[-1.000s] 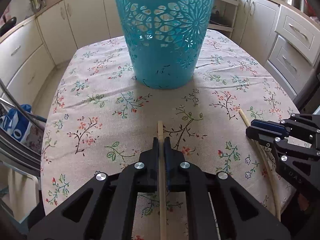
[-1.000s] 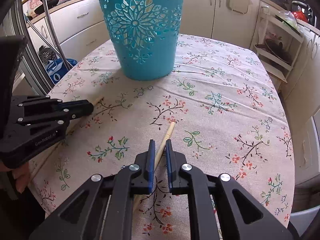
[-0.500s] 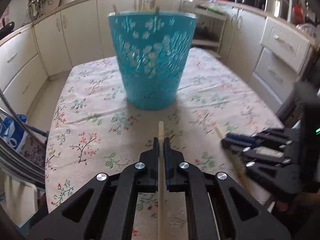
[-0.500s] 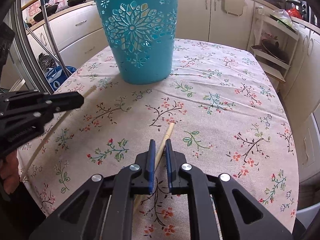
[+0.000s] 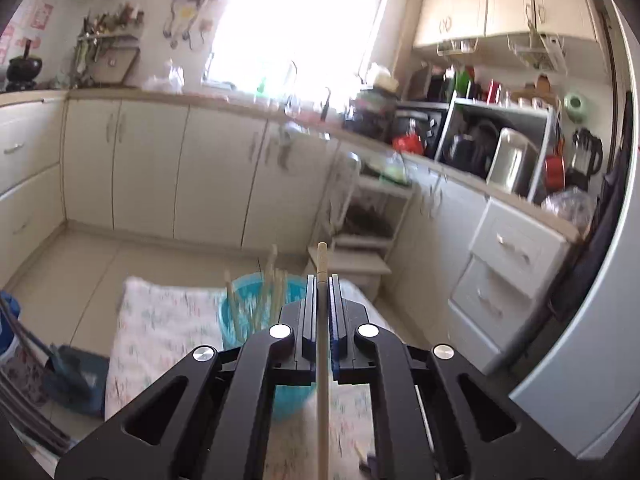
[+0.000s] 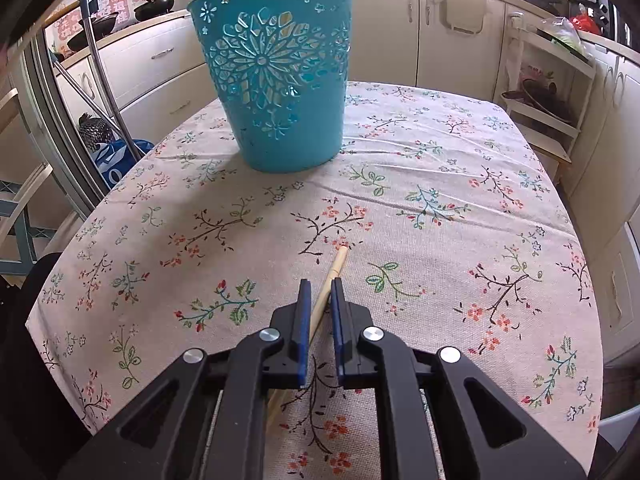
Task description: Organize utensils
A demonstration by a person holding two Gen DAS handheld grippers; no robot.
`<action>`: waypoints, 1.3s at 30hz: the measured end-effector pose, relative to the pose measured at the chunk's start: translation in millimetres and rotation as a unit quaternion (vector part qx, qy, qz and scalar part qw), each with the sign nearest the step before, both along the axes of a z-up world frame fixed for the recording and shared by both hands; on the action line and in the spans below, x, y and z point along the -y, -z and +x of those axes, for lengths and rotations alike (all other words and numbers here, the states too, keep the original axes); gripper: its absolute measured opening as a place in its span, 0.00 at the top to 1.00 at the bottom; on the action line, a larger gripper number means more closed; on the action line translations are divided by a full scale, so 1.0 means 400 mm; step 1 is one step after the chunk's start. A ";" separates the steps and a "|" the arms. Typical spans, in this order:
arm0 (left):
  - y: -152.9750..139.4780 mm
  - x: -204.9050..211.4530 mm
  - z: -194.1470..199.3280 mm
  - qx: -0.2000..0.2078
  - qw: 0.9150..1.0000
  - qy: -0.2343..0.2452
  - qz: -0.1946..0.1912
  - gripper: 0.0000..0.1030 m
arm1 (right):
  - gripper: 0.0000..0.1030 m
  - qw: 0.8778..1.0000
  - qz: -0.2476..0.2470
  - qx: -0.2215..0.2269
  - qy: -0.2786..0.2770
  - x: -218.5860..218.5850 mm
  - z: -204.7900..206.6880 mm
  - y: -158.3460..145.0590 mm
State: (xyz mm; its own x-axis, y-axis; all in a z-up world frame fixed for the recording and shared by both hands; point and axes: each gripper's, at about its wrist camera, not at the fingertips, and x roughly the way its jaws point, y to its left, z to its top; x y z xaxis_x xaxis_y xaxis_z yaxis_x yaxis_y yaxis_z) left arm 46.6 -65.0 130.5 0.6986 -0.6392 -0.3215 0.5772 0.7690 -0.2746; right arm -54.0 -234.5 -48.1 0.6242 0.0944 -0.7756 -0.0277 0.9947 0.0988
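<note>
My left gripper (image 5: 322,280) is shut on a wooden chopstick (image 5: 322,252) and hangs high over the table, pointing across the kitchen. Below it stands the teal cut-out basket (image 5: 248,300) with several chopsticks upright inside; the gripper hides its right half. In the right wrist view the same basket (image 6: 280,80) sits at the far side of the floral tablecloth (image 6: 440,200). My right gripper (image 6: 320,284) is low over the cloth, shut on a second chopstick (image 6: 339,262) that runs slantwise between its blue pads, tip resting on the cloth. The left gripper is out of this view.
Cream cupboards and drawers (image 5: 508,248) ring the table. An open shelf rack (image 6: 540,92) stands beyond its far right corner. Metal poles (image 6: 104,80) and a blue bag (image 6: 116,160) stand off the left edge, with a wooden chair frame (image 6: 24,200) beside them.
My left gripper has risen steeply with its chopstick and tipped upward, so the basket now lies below it; it has left the right wrist view. The right gripper has kept still.
</note>
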 end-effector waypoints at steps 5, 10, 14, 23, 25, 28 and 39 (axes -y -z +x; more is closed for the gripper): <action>-0.057 0.050 0.116 0.031 0.999 -0.021 -0.035 0.95 | 0.90 1.000 0.006 0.001 0.000 0.003 0.000 0.000; -0.053 0.088 0.237 0.024 0.996 -0.058 -0.057 0.95 | 0.90 1.000 0.012 0.000 -0.001 0.009 0.002 0.000; -0.016 0.090 0.287 0.008 0.995 -0.080 -0.059 0.95 | 0.90 1.000 0.015 0.000 -0.002 0.011 0.002 0.000; 0.067 0.093 0.272 -0.015 0.997 -0.076 -0.008 0.95 | 0.90 1.000 0.015 0.000 -0.003 0.012 0.003 -0.001; 0.089 0.091 0.253 -0.021 0.997 -0.072 0.011 0.95 | 0.90 1.000 0.015 0.000 -0.002 0.012 0.003 -0.001; 0.115 0.075 0.221 -0.029 0.997 -0.063 0.034 0.92 | 0.89 1.000 0.015 0.000 -0.002 0.012 0.004 -0.002; 0.263 -0.159 -0.016 -0.049 0.984 -0.157 0.066 0.23 | 0.78 0.998 0.059 -0.001 0.025 0.046 -0.019 -0.031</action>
State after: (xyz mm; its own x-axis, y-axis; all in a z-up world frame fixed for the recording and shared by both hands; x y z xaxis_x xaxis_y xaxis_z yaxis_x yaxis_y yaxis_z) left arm 40.1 -1.4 25.5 0.8172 -0.3443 -0.4622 0.2808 0.9382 -0.2023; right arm -61.5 -253.0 -35.6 0.6284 0.1546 -0.7624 0.0218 0.9762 0.2158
